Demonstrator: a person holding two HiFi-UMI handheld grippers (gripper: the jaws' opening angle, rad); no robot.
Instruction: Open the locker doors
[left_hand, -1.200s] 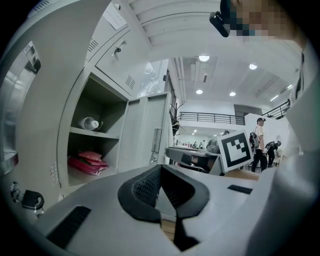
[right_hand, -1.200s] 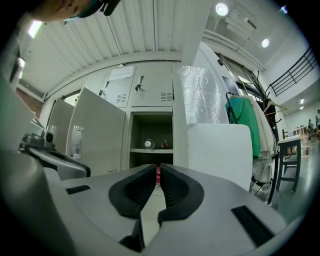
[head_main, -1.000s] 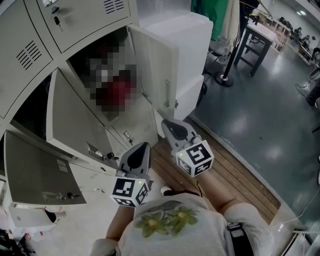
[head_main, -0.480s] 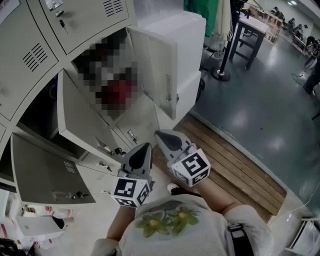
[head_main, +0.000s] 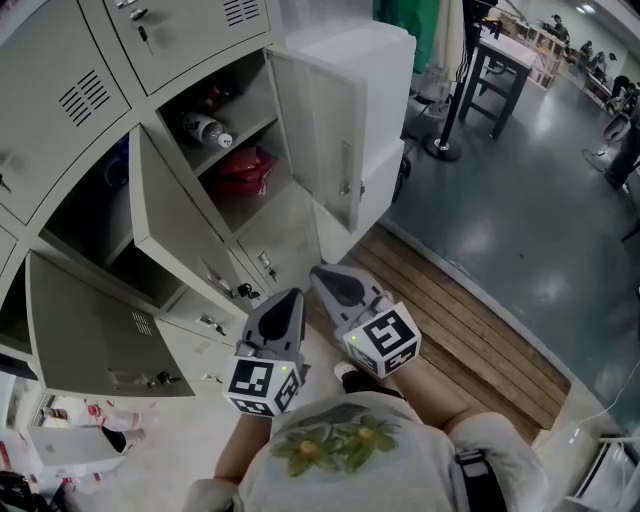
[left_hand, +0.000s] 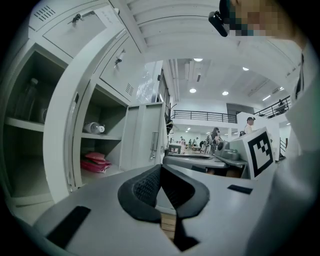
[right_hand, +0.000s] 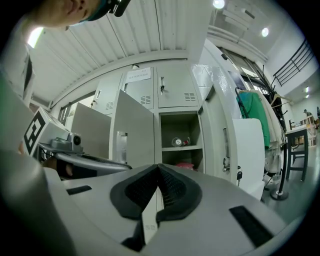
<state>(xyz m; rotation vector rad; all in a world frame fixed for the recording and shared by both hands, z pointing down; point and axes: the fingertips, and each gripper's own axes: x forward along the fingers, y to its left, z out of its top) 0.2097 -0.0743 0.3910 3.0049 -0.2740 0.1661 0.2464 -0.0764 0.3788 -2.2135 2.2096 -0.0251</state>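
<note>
Three grey locker doors stand open in the head view: the right door (head_main: 322, 130), the middle door (head_main: 175, 225) and the lower left door (head_main: 85, 335). Behind the right door a shelf holds a bottle (head_main: 205, 130) above a red bag (head_main: 240, 170). My left gripper (head_main: 290, 296) and right gripper (head_main: 318, 273) hover side by side in front of the lockers, apart from every door. Both are shut with nothing between the pads. The left gripper (left_hand: 161, 167) looks at the open compartment with the bottle (left_hand: 93, 128). The right gripper (right_hand: 159, 166) faces the same shelf (right_hand: 181, 148).
Closed lockers with keys fill the row above (head_main: 190, 30). White blocks (head_main: 375, 70) stand right of the lockers. A wooden pallet (head_main: 450, 320) lies under me. A black table (head_main: 505, 75) and a pole stand (head_main: 445, 150) stand on the grey floor beyond.
My right gripper has drawn back from the right door's edge toward my body. The left gripper has shifted slightly. The three doors stay open.
</note>
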